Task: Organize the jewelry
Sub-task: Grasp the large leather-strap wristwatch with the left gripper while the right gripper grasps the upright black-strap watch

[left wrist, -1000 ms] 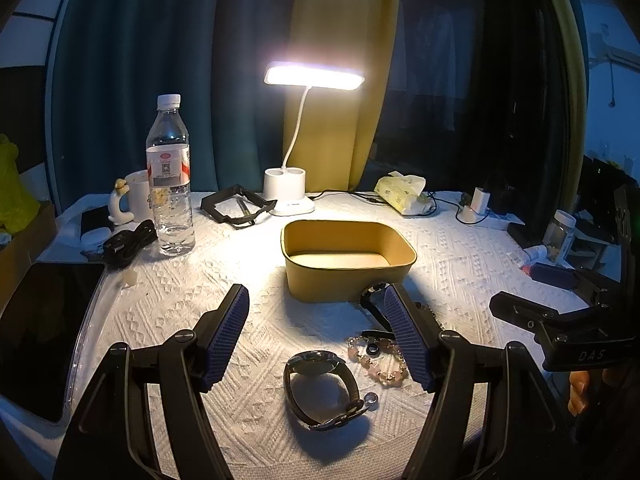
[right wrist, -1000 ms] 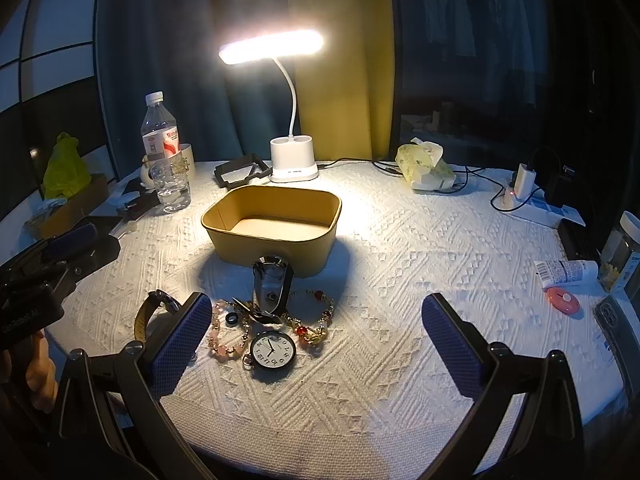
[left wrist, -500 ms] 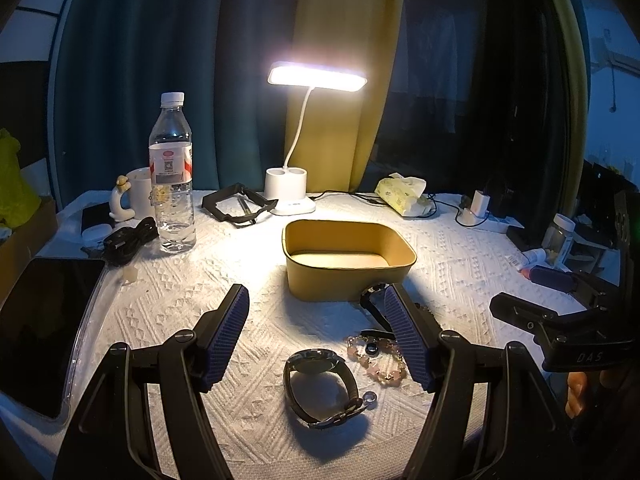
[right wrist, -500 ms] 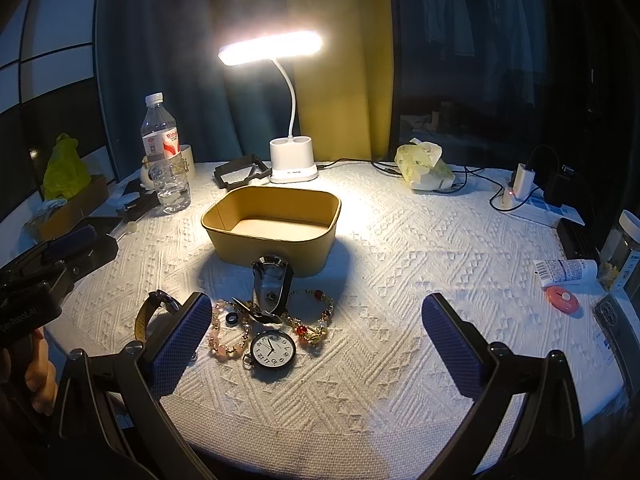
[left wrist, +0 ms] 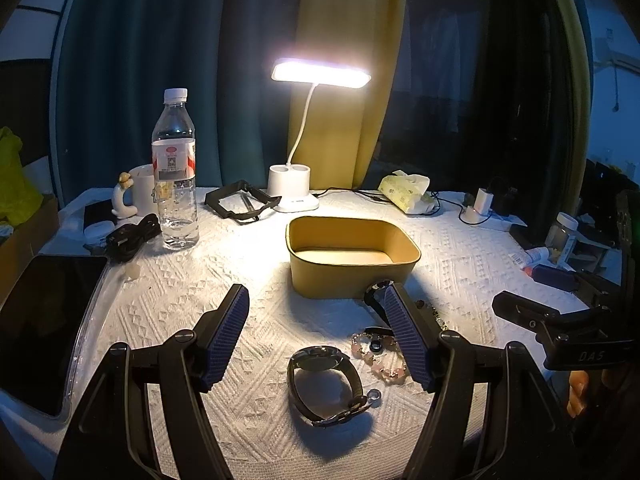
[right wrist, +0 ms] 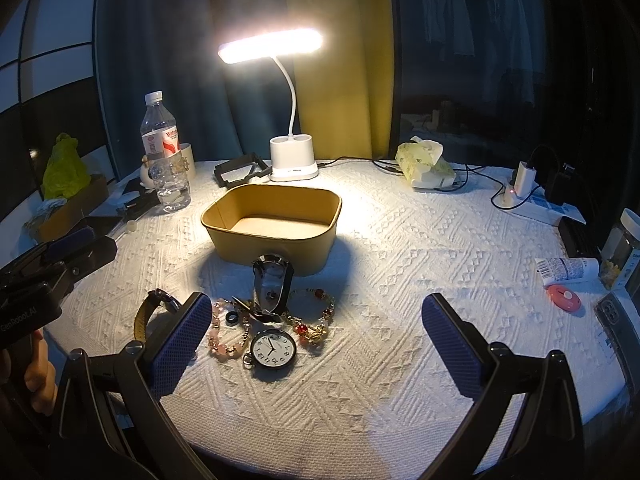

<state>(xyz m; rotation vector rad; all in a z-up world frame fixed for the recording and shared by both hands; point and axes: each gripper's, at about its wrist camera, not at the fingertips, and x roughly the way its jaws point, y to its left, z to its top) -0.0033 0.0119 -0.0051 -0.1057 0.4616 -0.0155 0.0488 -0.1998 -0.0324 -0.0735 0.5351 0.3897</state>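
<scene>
— The left tongs [left wrist: 316, 334] and right tongs [right wrist: 318, 338]?
— Both spread wide, gripping nothing, poised above the bench [right wrist: 400, 248].
— And the jewelry?
— The wristwatch [left wrist: 326, 384] lies between the left fingers. The pocket watch [right wrist: 273, 350] and bead bracelets [right wrist: 312, 320] are clustered just before the empty yellow box [right wrist: 272, 226].

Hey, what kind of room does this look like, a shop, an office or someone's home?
Most likely a home, at night: a cloth-covered table by drawn curtains, lit by a desk lamp, with everyday clutter such as a mug, a water bottle and a tissue pack.
</scene>
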